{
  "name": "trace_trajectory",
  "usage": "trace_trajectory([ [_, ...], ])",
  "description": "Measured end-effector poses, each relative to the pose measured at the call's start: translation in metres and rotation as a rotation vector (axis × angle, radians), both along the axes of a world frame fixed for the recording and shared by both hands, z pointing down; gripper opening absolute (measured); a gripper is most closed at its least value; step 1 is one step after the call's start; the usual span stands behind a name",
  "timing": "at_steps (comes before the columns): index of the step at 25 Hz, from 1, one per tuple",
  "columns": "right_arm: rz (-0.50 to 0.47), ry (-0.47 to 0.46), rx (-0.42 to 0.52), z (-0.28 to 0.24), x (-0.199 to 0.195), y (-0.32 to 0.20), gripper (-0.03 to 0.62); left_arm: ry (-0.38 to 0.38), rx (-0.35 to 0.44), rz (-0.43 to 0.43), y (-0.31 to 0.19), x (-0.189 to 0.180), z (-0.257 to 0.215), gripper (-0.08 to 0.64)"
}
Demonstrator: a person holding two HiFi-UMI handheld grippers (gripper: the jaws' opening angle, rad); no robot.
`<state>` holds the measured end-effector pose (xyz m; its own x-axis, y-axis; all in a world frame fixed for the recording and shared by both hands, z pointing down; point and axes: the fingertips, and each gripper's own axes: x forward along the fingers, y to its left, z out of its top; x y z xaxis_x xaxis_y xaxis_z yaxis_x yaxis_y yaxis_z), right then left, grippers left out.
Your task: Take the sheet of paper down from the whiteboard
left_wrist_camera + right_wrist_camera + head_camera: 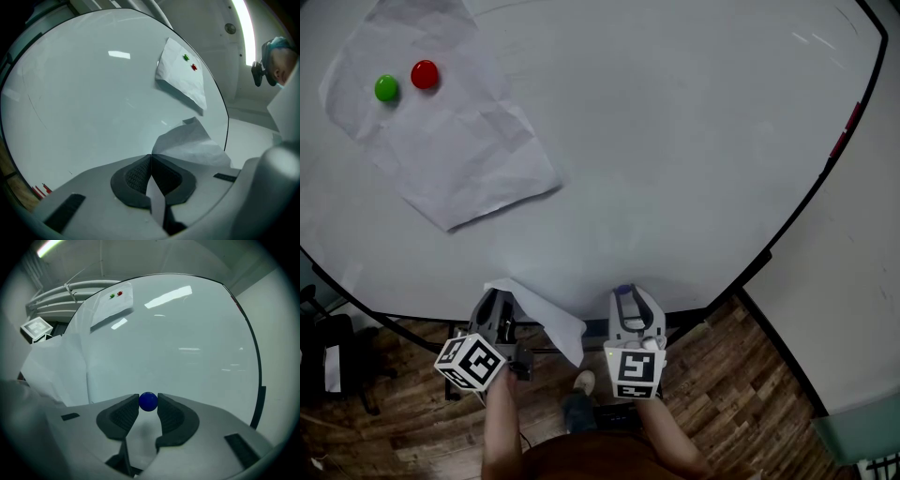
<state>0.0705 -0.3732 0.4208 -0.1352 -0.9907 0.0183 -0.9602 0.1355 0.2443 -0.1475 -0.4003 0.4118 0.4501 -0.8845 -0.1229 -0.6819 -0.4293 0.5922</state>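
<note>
Low before the whiteboard [675,141], the left gripper [150,164] pinches a paper sheet [190,140] and the right gripper [148,409] a blue magnet [148,401]

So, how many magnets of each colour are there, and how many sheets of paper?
Green magnet: 1
Red magnet: 1
Blue magnet: 1, in the right claw
Sheets of paper: 2, the pinned sheet and the loose sheet in the left claw
Total: 5

Creased wht sheet [187,143] in L tongs [150,159].
</note>
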Motion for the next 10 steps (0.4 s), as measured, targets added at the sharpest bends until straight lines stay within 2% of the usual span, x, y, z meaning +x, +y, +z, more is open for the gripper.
trace_trajectory([
  [10,-0.008,-0.002,-0.001,0.0011,0.0000,0.0032,0.135,0.007,0.005,0.001,0.0011,0.0010,-0.0008,0.025],
])
